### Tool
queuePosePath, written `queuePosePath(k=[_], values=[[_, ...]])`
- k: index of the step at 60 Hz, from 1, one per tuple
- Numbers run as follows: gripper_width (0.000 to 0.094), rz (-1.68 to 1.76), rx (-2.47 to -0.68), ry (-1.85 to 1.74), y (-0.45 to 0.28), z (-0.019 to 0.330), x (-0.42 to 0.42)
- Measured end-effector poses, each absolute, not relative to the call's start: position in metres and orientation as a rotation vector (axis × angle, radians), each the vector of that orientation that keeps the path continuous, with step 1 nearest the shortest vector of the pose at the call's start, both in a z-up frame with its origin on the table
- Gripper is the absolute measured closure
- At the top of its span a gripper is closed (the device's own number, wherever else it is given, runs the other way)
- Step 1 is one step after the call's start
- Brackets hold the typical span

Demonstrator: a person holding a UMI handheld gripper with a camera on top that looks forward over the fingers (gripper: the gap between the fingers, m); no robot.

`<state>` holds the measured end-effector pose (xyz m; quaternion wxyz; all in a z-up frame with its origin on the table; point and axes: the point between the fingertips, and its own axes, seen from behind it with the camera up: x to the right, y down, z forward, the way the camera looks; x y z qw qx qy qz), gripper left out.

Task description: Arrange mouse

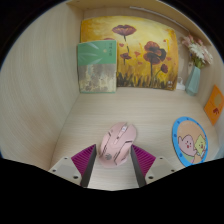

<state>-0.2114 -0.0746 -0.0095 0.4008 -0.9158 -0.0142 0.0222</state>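
A pink computer mouse (116,142) lies on the light wooden desk (80,120), its near end just between my fingertips and most of its body ahead of them. My gripper (112,163) is open, with the magenta pads (86,160) standing apart at either side of the mouse's near end and a gap on each side. The mouse rests on the desk on its own.
A round blue mat with a cartoon figure (191,140) lies to the right of the mouse. A flower painting (130,52) and a pale green card (96,66) lean on the back wall. A vase of flowers (197,58) and an orange item (213,100) stand at the right.
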Motion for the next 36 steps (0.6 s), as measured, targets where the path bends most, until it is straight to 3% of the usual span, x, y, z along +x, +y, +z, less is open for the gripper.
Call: queuePosePath(k=[24,29,36], values=[[0.0264,0.111,-2.323,-0.076,-0.025,-0.012,-0.24],[0.0403,0.06,-2.328,-0.081,-0.023,-0.015,-0.232],[0.0462,0.052,-2.312,-0.079,-0.021,-0.013,-0.232]])
